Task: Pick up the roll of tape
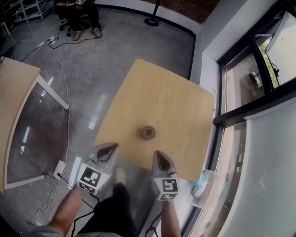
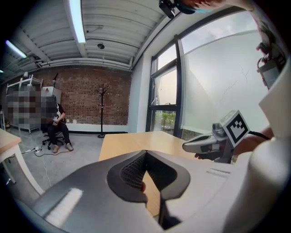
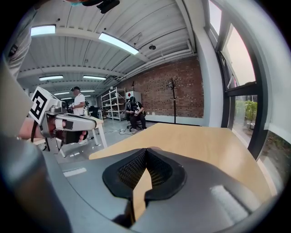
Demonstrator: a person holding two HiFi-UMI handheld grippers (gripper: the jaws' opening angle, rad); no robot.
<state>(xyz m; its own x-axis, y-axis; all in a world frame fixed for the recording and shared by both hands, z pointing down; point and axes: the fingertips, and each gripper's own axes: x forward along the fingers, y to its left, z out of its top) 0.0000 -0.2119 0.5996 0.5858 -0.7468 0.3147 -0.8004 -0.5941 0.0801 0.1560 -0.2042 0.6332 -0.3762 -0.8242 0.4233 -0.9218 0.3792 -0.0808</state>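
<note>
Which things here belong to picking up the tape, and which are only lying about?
For the job:
tape
table under it
left tongs, shut, empty
right tongs, shut, empty

Lying about:
side table
power strip
coat stand
seated person

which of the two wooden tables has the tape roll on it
The table by the window: the roll of tape lies near its front edge; the table at the left shows none.
</note>
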